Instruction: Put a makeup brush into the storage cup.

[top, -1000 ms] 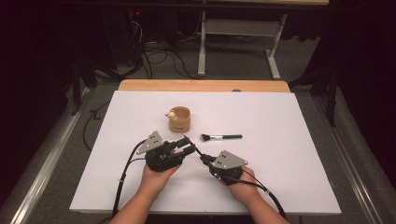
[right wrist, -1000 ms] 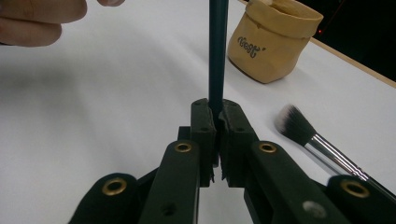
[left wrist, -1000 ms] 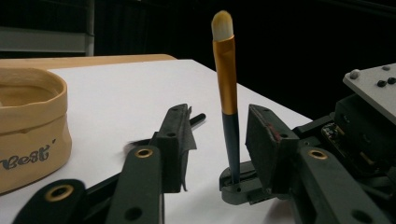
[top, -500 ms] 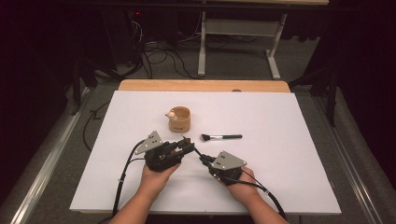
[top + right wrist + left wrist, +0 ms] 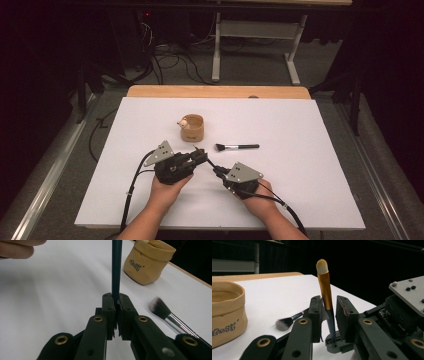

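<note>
The right claw [image 5: 116, 305] stands clenched on the lower handle of the gold brush [image 5: 325, 293], while the left claw [image 5: 329, 312] has just been closing around its shaft without yet pressing, so the handover remains unfinished.

Right gripper [image 5: 116, 305] jaws clamped on dark brush handle [image 5: 116, 270], which rises out of frame. Tan pouch [image 5: 148, 261] beyond on white table [image 5: 50, 302]. Fluffy brush [image 5: 170, 316] lying right. Fingers [image 5: 17, 248] top left.
</note>
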`<state>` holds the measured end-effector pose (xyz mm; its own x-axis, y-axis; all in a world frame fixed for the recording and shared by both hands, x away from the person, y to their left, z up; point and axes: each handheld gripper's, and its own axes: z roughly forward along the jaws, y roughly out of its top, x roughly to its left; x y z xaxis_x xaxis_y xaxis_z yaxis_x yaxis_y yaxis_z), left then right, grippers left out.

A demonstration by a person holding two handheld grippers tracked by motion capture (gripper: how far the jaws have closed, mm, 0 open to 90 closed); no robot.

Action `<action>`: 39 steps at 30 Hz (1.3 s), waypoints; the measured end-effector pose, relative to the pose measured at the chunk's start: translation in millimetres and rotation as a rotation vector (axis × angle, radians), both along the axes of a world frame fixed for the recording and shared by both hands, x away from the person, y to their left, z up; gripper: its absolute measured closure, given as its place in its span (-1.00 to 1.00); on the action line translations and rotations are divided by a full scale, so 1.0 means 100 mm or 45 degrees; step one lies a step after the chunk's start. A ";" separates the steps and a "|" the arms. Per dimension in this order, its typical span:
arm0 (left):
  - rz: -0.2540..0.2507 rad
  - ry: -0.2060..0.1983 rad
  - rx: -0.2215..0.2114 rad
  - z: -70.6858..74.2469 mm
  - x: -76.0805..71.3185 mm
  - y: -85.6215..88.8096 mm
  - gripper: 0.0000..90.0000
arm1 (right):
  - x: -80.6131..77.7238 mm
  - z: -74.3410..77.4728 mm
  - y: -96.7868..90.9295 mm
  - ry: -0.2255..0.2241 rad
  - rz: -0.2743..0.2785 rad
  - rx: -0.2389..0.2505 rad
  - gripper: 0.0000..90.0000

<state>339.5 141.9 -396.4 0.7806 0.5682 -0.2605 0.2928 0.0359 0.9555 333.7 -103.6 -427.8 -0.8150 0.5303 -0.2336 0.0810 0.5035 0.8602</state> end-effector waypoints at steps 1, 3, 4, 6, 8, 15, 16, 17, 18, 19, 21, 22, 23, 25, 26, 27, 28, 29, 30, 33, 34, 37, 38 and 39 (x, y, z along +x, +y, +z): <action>-0.002 0.002 -0.001 0.00 0.00 0.00 0.66 | 0.00 0.00 0.00 0.000 0.000 0.000 0.94; -0.007 0.001 -0.001 0.00 0.00 0.00 0.67 | 0.00 0.00 0.00 -0.003 0.002 0.002 0.94; -0.014 0.005 -0.003 0.00 0.00 0.00 0.68 | 0.00 0.01 0.00 -0.002 0.001 -0.001 0.94; -0.018 0.011 -0.013 -0.01 0.01 0.00 0.69 | 0.00 0.01 0.00 -0.004 0.000 -0.001 0.94; -0.022 0.009 -0.006 -0.01 0.01 0.00 0.70 | 0.00 0.01 0.00 -0.004 0.000 0.000 0.94; -0.026 0.007 -0.001 -0.01 0.01 0.00 0.75 | 0.00 0.00 0.00 -0.004 -0.001 -0.001 0.94; -0.025 0.007 -0.003 -0.01 0.01 0.00 0.75 | 0.00 0.00 0.00 -0.003 -0.003 0.002 0.94; -0.025 0.007 -0.005 -0.01 0.01 0.01 0.75 | 0.00 0.00 0.00 -0.004 -0.004 0.002 0.94; -0.024 0.007 -0.006 -0.01 0.01 0.01 0.75 | 0.00 0.00 0.00 -0.003 -0.003 0.001 0.94; -0.025 0.007 -0.007 -0.01 0.01 0.01 0.75 | 0.00 0.00 0.00 -0.003 -0.003 0.001 0.94; -0.031 0.007 -0.009 -0.01 0.01 0.01 0.77 | 0.00 0.00 0.00 -0.004 -0.001 -0.003 0.94; -0.034 0.007 -0.013 -0.01 0.01 0.01 0.77 | 0.00 0.00 0.00 -0.005 0.000 -0.003 0.94; -0.037 0.010 -0.016 -0.01 0.01 0.01 0.78 | -0.01 0.00 0.00 0.001 -0.006 0.001 0.94; -0.040 0.013 -0.019 -0.01 0.01 0.01 0.78 | -0.01 0.00 0.00 0.001 -0.008 0.001 0.94; -0.041 0.010 -0.020 -0.01 0.01 0.01 0.79 | 0.00 0.00 0.01 -0.008 -0.004 -0.001 0.94; -0.045 0.010 -0.021 -0.01 0.01 0.01 0.80 | 0.00 0.00 0.01 -0.008 -0.004 -0.002 0.94; -0.047 0.009 -0.022 -0.01 0.01 0.01 0.80 | 0.00 0.00 0.01 -0.007 -0.003 -0.003 0.94; -0.050 0.009 -0.022 -0.01 0.01 0.01 0.80 | 0.00 0.00 0.01 -0.007 -0.003 -0.003 0.94; -0.053 0.007 -0.025 -0.01 0.01 0.01 0.81 | 0.00 0.00 0.01 -0.007 -0.003 -0.003 0.94; -0.060 0.004 -0.030 -0.01 0.01 0.01 0.83 | 0.00 0.00 0.01 -0.008 -0.002 -0.002 0.94; -0.063 0.002 -0.030 -0.01 0.01 0.01 0.83 | 0.00 0.00 0.01 -0.008 -0.001 -0.001 0.94; -0.076 0.000 -0.043 -0.01 0.02 0.01 0.84 | -0.01 -0.01 0.01 -0.005 0.001 0.001 0.94; -0.076 0.000 -0.043 -0.01 0.02 0.01 0.85 | -0.01 -0.01 0.01 -0.005 0.001 0.001 0.94; -0.078 0.002 -0.041 -0.01 0.02 0.02 0.85 | -0.01 0.00 0.01 -0.006 0.000 0.004 0.94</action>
